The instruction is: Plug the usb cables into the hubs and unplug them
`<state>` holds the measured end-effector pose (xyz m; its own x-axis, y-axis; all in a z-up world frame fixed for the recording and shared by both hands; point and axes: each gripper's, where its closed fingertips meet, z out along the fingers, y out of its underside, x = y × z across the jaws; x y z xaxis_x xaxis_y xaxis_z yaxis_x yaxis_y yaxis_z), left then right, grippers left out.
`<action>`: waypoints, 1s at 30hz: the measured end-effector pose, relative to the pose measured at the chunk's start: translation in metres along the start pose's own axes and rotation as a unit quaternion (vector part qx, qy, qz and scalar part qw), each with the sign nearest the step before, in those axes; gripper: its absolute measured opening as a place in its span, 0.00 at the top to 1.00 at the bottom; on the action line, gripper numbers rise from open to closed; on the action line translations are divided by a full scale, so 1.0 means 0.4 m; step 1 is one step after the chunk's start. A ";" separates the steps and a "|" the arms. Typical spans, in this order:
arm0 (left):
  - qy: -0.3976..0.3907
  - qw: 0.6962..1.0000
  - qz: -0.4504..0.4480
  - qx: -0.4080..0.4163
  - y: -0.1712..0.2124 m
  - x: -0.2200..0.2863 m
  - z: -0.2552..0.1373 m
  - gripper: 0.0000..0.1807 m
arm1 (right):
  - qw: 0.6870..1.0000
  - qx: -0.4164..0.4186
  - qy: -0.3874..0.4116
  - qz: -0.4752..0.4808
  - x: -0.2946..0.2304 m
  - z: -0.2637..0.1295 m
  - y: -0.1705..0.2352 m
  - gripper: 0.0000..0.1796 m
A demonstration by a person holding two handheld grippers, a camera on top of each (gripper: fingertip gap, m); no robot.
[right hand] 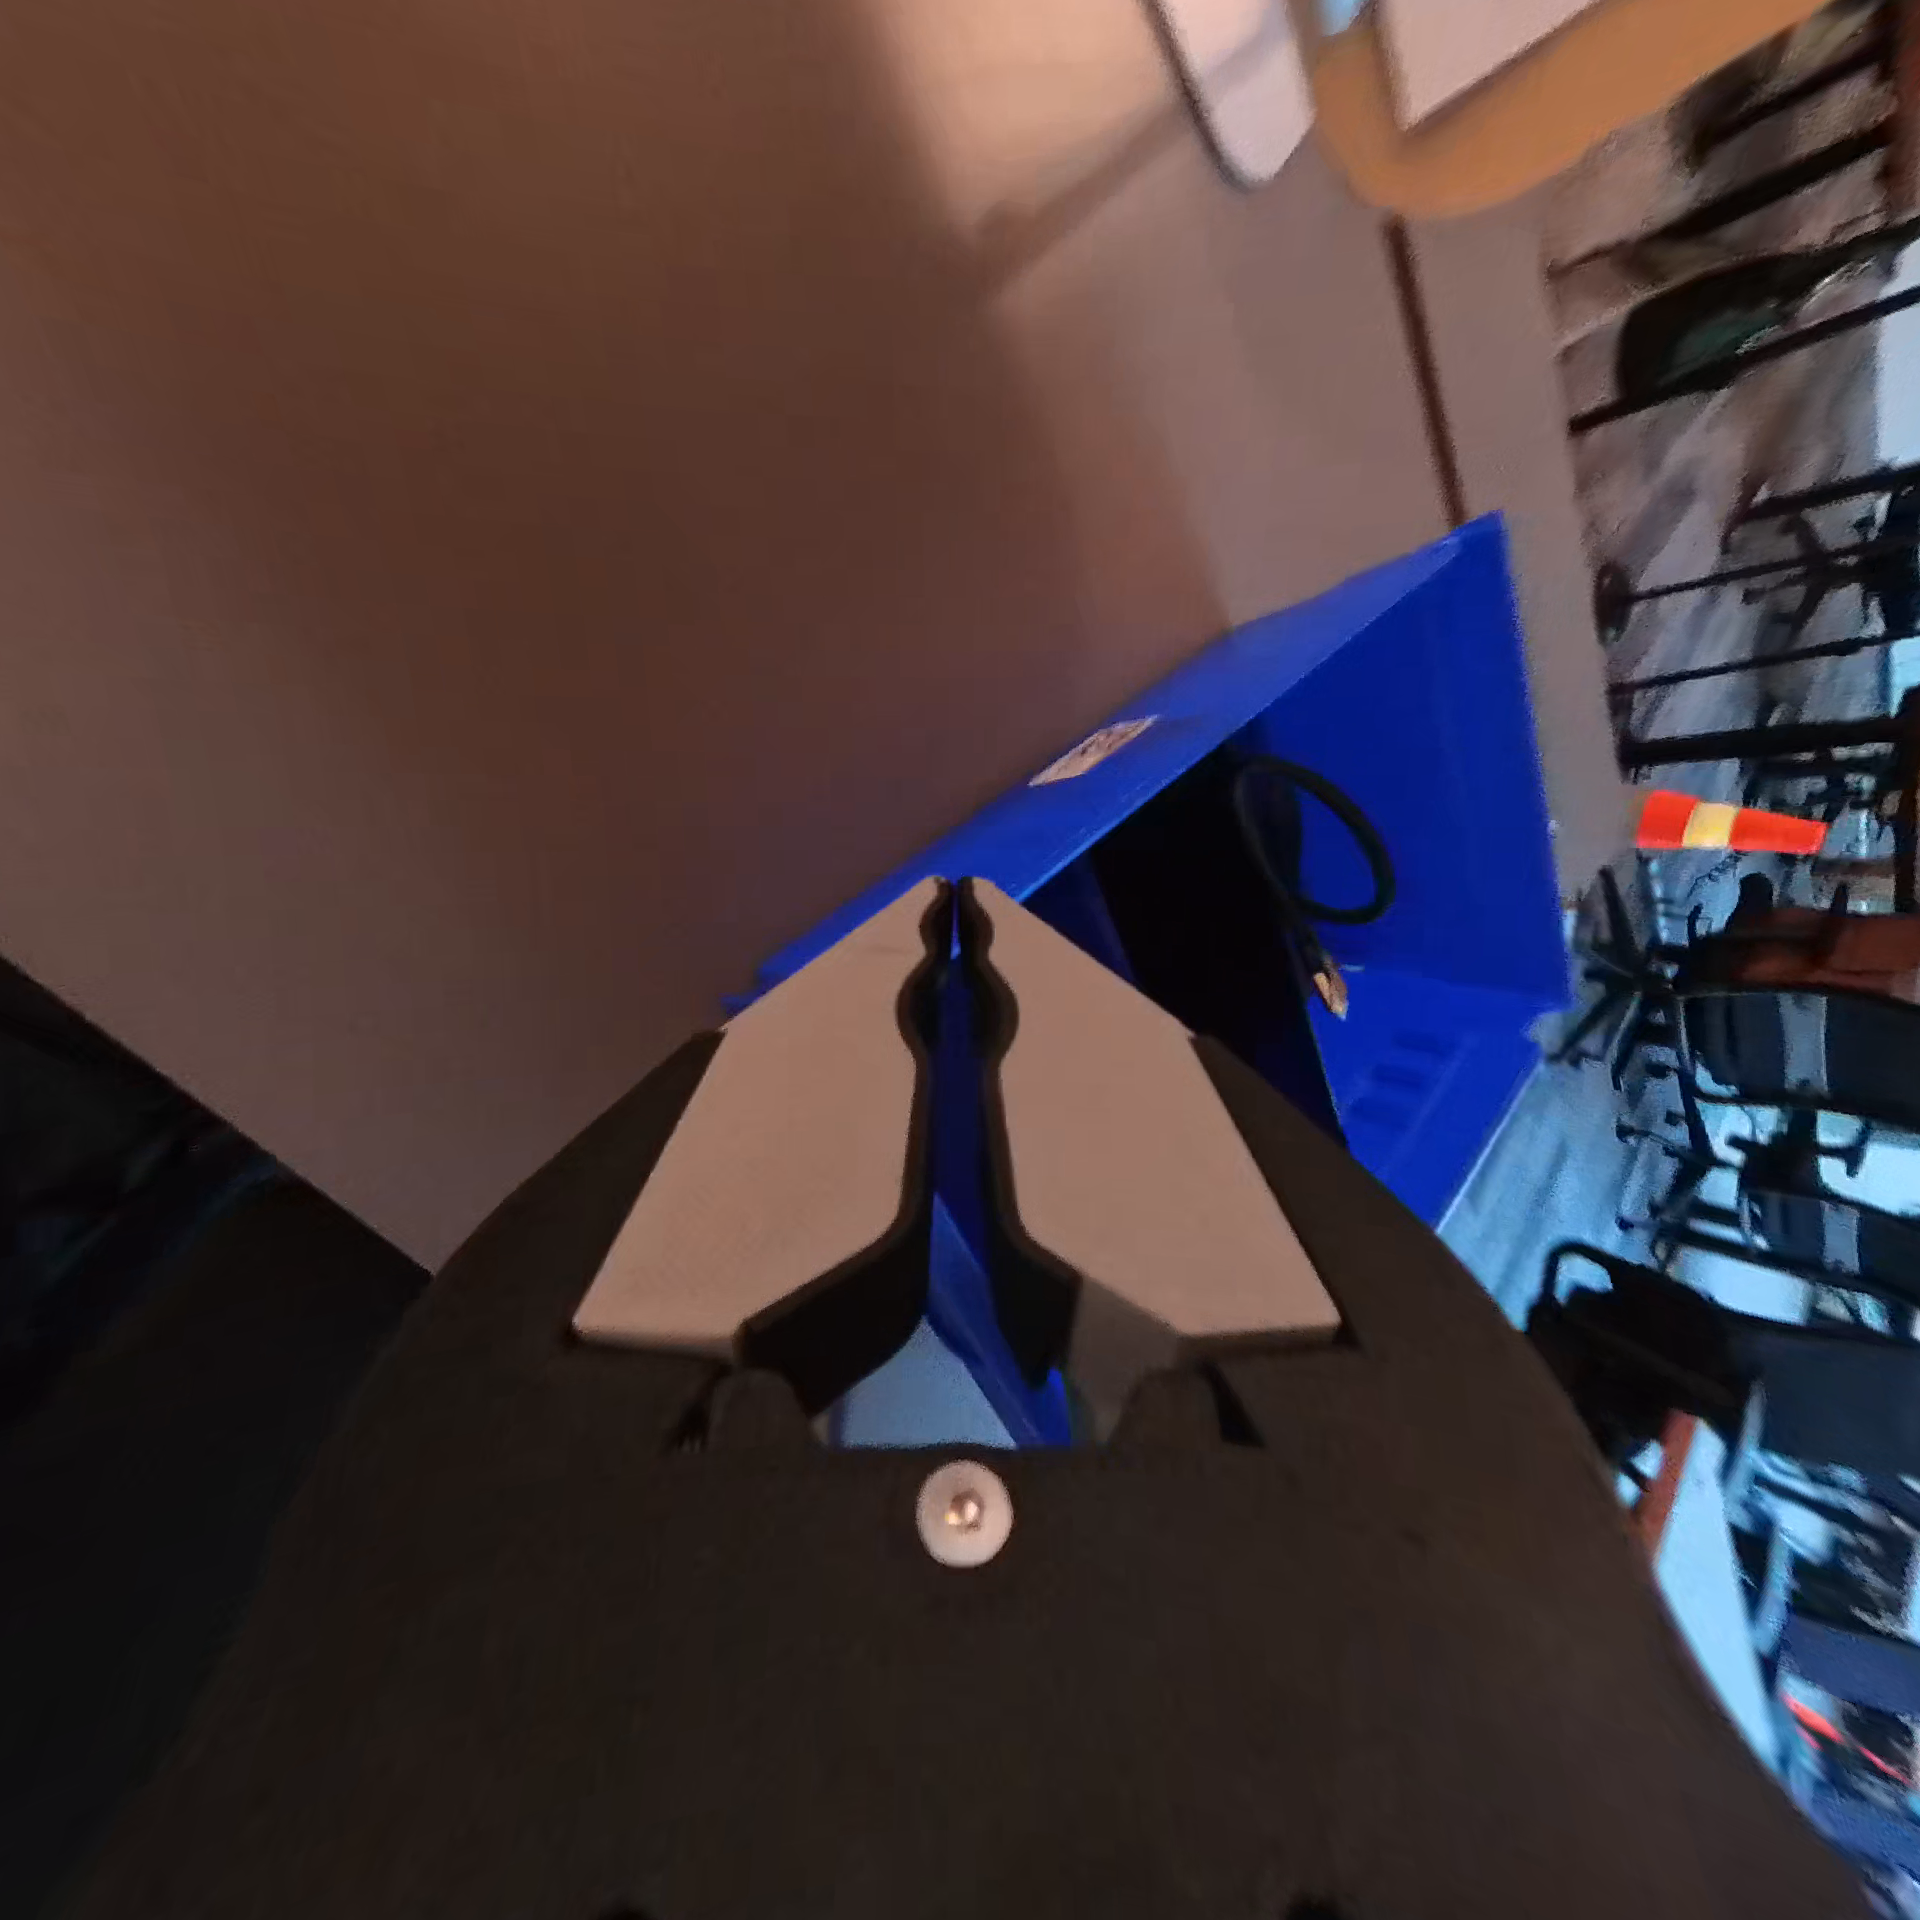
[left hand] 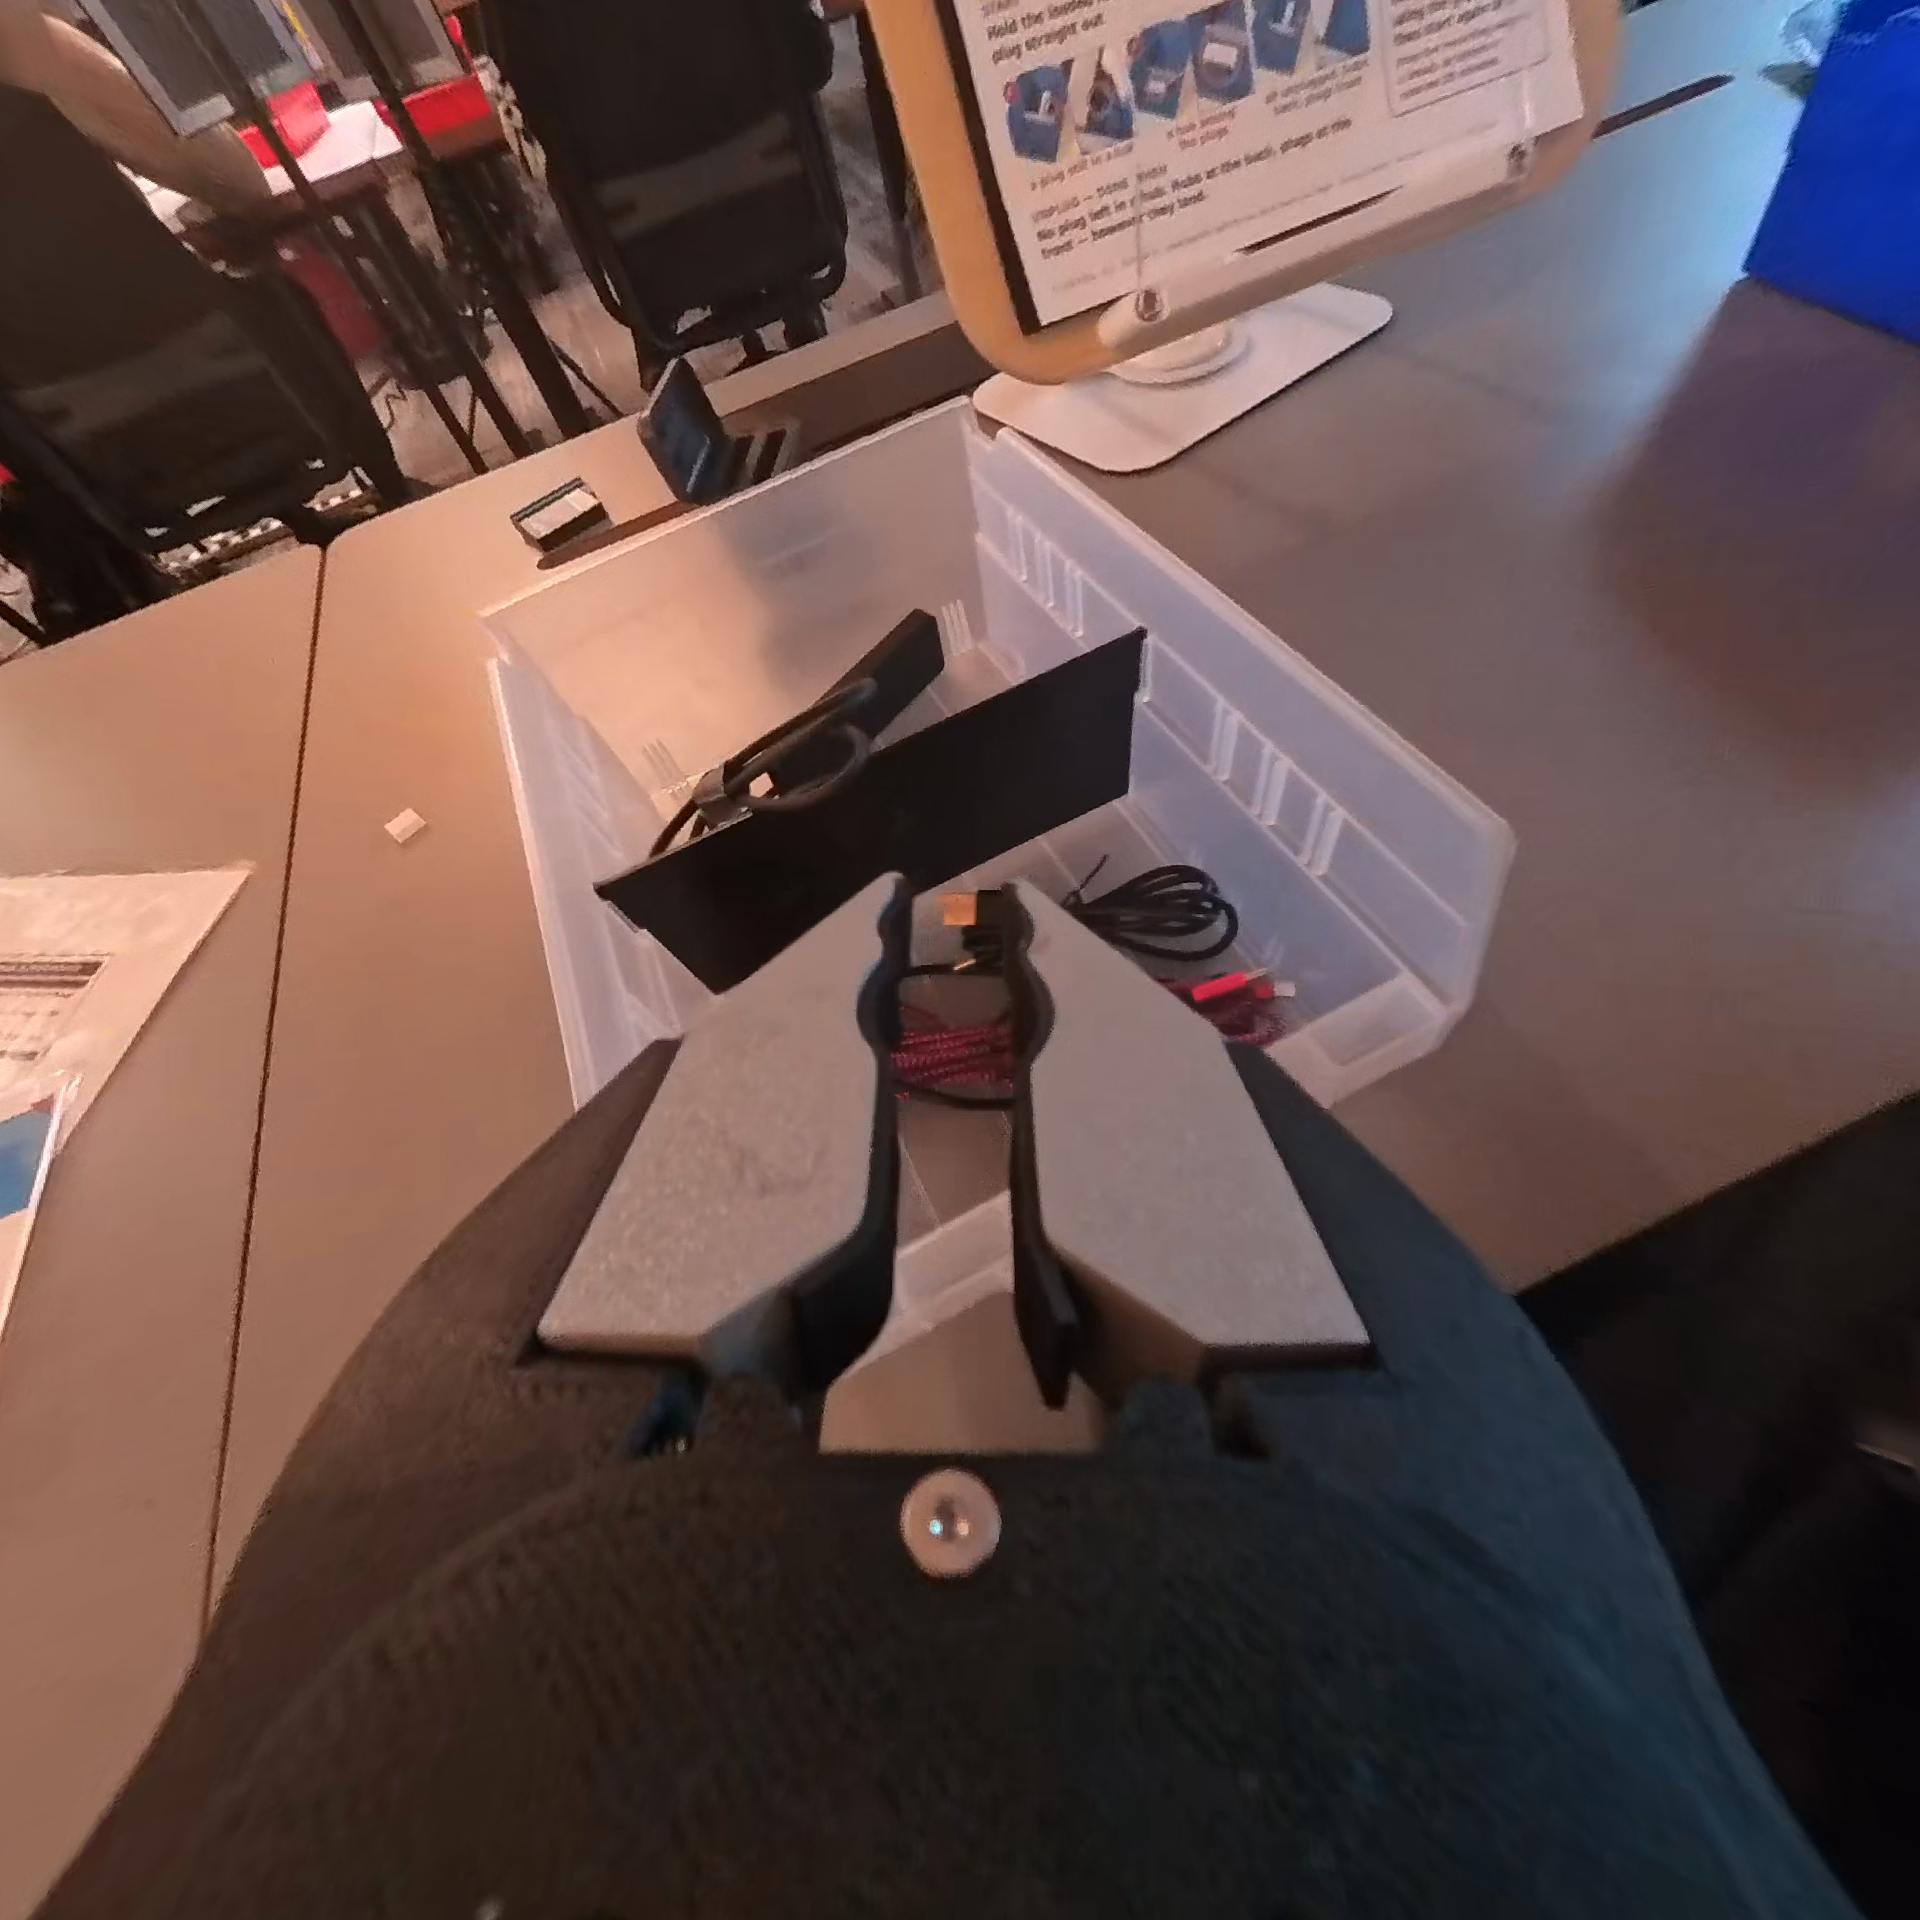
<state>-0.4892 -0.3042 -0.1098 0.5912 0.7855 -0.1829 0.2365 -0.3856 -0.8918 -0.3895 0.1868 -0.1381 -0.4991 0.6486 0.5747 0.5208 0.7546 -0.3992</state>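
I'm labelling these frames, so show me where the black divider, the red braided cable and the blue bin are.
black divider (left hand: 935, 800): left wrist view, middle of its flat face.
red braided cable (left hand: 951, 1049): left wrist view, coil seen between the gripper fingers.
blue bin (right hand: 1444, 727): right wrist view, inner side wall.

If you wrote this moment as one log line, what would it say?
left gripper: open above clear bin, cables inside | right gripper: shut, empty, by blue bin | plugging: not yet started
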 end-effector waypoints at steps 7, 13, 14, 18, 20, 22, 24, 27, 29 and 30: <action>0.004 0.999 0.003 -0.039 0.033 -0.006 0.090 0.82 | 0.913 0.351 -0.204 0.031 -0.278 -0.121 -0.340 0.94; -0.008 0.994 0.037 -0.101 -0.004 -0.112 0.211 0.75 | 0.911 0.361 -0.195 -0.029 -0.410 0.033 -0.430 0.97; 0.010 0.992 0.034 -0.118 -0.006 -0.111 0.233 0.71 | 0.905 0.369 -0.210 -0.023 -0.422 0.041 -0.438 0.97; 0.071 0.972 0.059 -0.215 0.038 -0.092 0.291 0.83 | 0.890 0.375 -0.258 -0.005 -0.460 0.080 -0.430 1.00; 0.086 0.964 0.077 -0.240 0.045 -0.085 0.300 0.88 | 0.891 0.370 -0.262 -0.004 -0.449 0.077 -0.422 1.00; 0.057 0.960 0.101 -0.255 0.013 -0.116 0.296 0.94 | 0.881 0.390 -0.268 0.010 -0.440 0.062 -0.419 1.00; 0.010 0.967 0.116 -0.226 -0.086 -0.167 0.282 0.97 | 0.882 0.389 -0.267 0.010 -0.437 0.061 -0.413 1.00; -0.025 0.984 0.098 -0.146 -0.284 -0.202 0.240 0.97 | 0.890 0.380 -0.254 -0.002 -0.442 0.073 -0.409 1.00; -0.061 0.986 0.117 -0.099 -0.410 -0.215 0.201 0.97 | 0.896 0.375 -0.238 -0.013 -0.445 0.081 -0.408 1.00; -0.081 0.985 0.132 -0.082 -0.466 -0.217 0.179 0.97 | 0.898 0.373 -0.233 -0.019 -0.448 0.083 -0.407 1.00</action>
<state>-0.6399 -0.2658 0.0424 0.5209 0.7093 -0.4750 0.2199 -0.6491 -0.7282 -0.4079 -0.0490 -0.1997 -0.8322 0.4623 0.3061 -0.0240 0.5214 -0.8530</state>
